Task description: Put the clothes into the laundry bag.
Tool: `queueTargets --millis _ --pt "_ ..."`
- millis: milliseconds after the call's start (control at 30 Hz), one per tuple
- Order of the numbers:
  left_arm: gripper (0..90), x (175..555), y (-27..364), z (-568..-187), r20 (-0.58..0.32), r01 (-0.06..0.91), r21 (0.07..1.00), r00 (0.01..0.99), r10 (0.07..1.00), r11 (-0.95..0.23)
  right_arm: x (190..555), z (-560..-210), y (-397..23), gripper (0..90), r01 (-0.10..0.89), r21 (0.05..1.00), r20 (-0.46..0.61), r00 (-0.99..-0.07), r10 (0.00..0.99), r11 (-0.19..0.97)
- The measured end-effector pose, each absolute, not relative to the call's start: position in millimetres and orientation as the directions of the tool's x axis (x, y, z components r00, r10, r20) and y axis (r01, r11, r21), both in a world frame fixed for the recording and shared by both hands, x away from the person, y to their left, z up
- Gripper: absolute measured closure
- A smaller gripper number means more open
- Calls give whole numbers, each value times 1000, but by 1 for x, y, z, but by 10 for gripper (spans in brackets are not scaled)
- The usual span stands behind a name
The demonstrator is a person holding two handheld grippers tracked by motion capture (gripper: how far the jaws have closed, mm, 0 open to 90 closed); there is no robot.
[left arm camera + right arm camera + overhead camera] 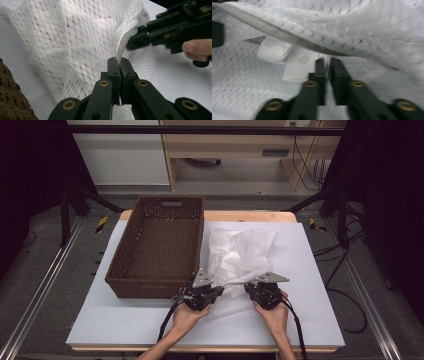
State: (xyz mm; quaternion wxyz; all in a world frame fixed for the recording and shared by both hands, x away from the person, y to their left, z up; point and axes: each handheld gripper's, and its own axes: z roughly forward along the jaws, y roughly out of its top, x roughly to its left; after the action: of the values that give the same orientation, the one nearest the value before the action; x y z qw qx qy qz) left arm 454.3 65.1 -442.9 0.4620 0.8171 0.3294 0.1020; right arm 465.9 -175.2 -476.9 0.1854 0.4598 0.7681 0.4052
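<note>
A white mesh garment lies crumpled on the white board, right of the basket. My left gripper is at its near left edge, and in the left gripper view the gripper is shut on a ribbed hem of the garment. My right gripper is at the near right edge. In the right gripper view its jaws stand close together with a thin fold of the cloth pinched between them, next to a white button. The picture there is blurred.
A dark brown woven basket, with nothing in it, stands left of the garment; its side shows in the left gripper view. The white board has bare room to the right and along the near edge. Cables lie on the floor at the right.
</note>
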Motion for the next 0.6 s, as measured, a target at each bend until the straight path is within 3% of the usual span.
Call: queueTargets --millis 33,100,167,200,233,333,433,600 --pt "881 454 65 -443 -138 443 823 762 632 -355 470 -481 -173 598 565 787 83 -495 865 248" --pt "881 455 65 -443 -143 445 823 764 629 -353 477 -487 -170 549 588 768 81 -481 873 253" --pt "881 455 65 -444 -141 444 823 764 630 -355 478 -487 -169 711 590 772 108 -489 866 237" --pt "881 455 65 -444 -141 445 822 763 631 -355 478 -487 -170 842 590 771 106 -489 866 239" --pt "881 455 65 -444 -140 446 822 762 633 -355 476 -484 -170 882 572 782 88 -494 865 247" --pt "881 454 64 -443 -140 441 827 763 631 -349 468 -474 -165 892 538 808 97 -525 845 241" --pt "882 453 66 -438 -146 433 838 764 628 -332 470 -466 -155 893 497 853 169 -550 818 158" --pt "882 447 71 -424 -164 418 860 770 617 -292 492 -465 -129 893 461 883 170 -493 853 91"
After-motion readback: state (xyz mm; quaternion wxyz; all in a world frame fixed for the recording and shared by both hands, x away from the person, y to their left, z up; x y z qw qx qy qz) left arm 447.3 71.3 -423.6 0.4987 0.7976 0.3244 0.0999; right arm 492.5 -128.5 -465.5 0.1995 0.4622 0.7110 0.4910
